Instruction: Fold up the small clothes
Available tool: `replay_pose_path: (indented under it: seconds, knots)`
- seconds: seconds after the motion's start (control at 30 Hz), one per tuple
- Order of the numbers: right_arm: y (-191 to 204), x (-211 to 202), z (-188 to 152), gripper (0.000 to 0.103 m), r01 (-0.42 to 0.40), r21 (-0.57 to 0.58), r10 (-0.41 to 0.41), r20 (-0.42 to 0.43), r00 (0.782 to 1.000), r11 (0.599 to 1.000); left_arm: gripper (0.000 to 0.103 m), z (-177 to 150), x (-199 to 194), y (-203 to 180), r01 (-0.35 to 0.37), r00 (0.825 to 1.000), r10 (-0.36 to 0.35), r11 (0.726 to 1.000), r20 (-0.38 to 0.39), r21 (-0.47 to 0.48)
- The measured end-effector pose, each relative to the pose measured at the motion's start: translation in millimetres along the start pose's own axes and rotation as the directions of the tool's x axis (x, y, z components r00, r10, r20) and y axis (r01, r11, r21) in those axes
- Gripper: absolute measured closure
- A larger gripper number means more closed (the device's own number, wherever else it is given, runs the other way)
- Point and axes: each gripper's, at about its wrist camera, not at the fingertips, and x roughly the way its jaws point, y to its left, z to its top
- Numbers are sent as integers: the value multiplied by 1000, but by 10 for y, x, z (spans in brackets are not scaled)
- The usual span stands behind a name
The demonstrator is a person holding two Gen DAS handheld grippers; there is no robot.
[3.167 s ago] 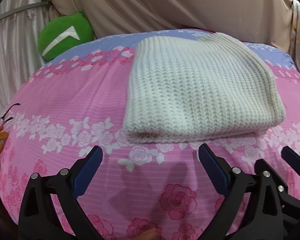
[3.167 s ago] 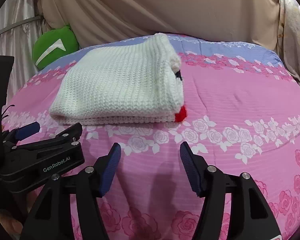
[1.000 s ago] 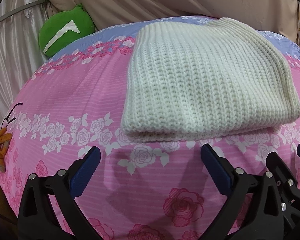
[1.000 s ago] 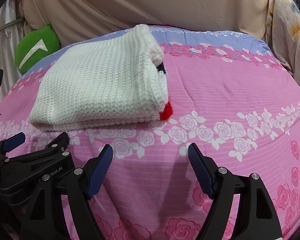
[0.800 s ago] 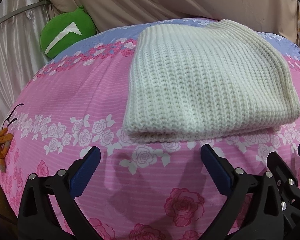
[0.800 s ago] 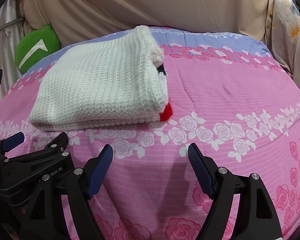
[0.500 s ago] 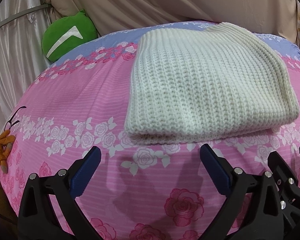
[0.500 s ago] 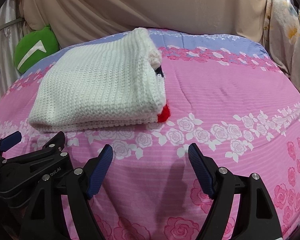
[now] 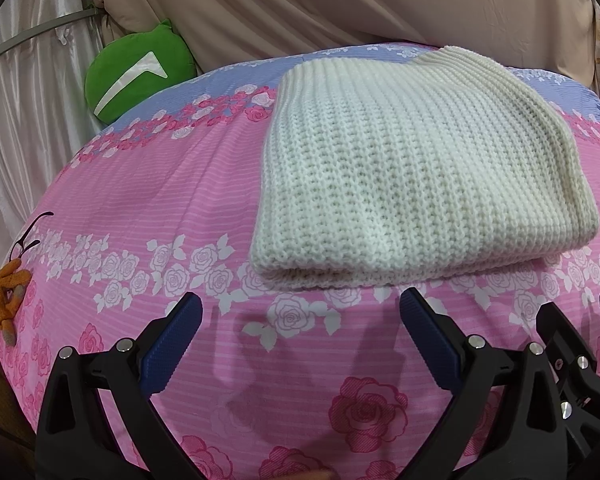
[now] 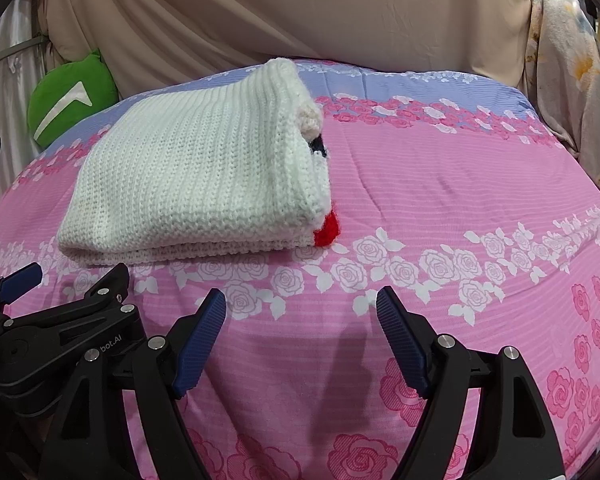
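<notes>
A cream knitted sweater (image 9: 412, 184) lies folded into a thick rectangle on the pink rose-print bed sheet (image 9: 148, 208). In the right wrist view the sweater (image 10: 204, 176) sits at centre left, with a red bit and a dark bit of knit showing at its right edge. My left gripper (image 9: 300, 320) is open and empty, just in front of the sweater's near edge. My right gripper (image 10: 300, 316) is open and empty over bare sheet, to the right of the sweater's near corner. The left gripper's body (image 10: 60, 328) shows at lower left in the right wrist view.
A green plush cushion (image 9: 136, 72) leans at the far left against beige drapes (image 9: 340, 0). An orange toy (image 9: 4, 292) and eyeglasses (image 9: 30, 236) lie at the bed's left edge. A floral cloth (image 10: 568, 80) hangs at the right. The blue sheet band (image 10: 420, 84) runs along the back.
Both grippers have drawn back slightly and drifted; the sweater sits a little lower and farther in view. The sweater itself has not moved. Both grippers stay open.
</notes>
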Motion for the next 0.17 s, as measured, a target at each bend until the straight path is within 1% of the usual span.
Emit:
replay_pose_path:
  seconds: [0.17]
  knots:
    - [12, -15, -1, 27, 5, 1, -5, 1, 1000, 1000, 7, 2, 4, -4, 1, 1000, -1, 1000, -1, 0]
